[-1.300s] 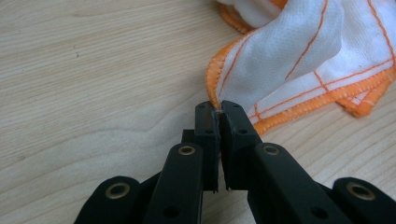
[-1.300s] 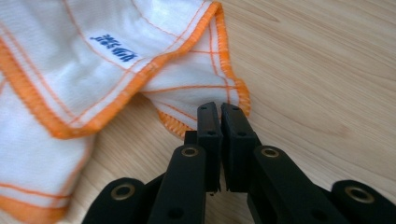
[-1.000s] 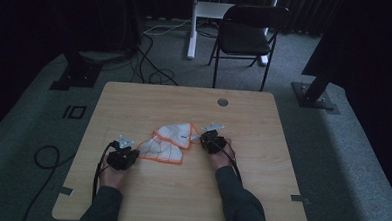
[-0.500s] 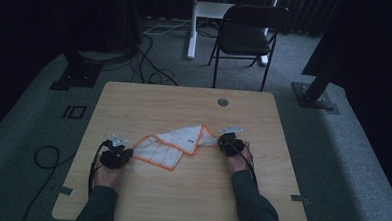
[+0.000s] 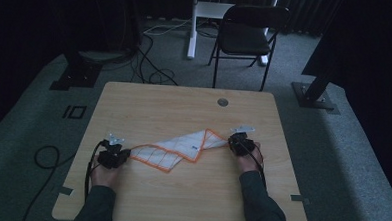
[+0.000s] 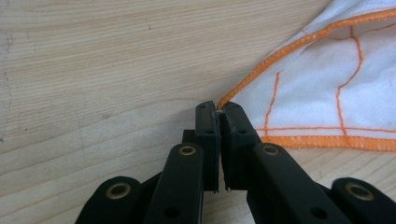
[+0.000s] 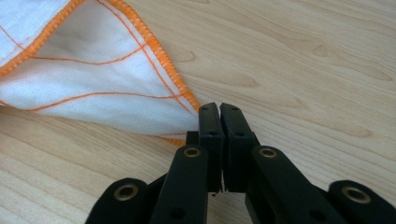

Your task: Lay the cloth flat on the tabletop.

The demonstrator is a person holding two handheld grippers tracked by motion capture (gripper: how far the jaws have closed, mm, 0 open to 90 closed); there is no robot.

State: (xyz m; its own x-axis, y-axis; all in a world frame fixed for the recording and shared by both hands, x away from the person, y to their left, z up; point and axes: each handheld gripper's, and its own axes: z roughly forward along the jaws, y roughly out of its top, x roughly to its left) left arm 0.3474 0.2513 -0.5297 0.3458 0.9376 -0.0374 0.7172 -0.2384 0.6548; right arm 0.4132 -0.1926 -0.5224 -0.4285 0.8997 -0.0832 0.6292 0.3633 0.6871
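A white cloth with orange edging lies stretched across the worktop, its long axis running between the left gripper and right gripper, each pinching an opposite corner, jaws pressed together.

Your white cloth with orange hem and orange grid lines lies stretched across the near half of the wooden table, folded into a long band, its two end corners pinched and pulled well apart.
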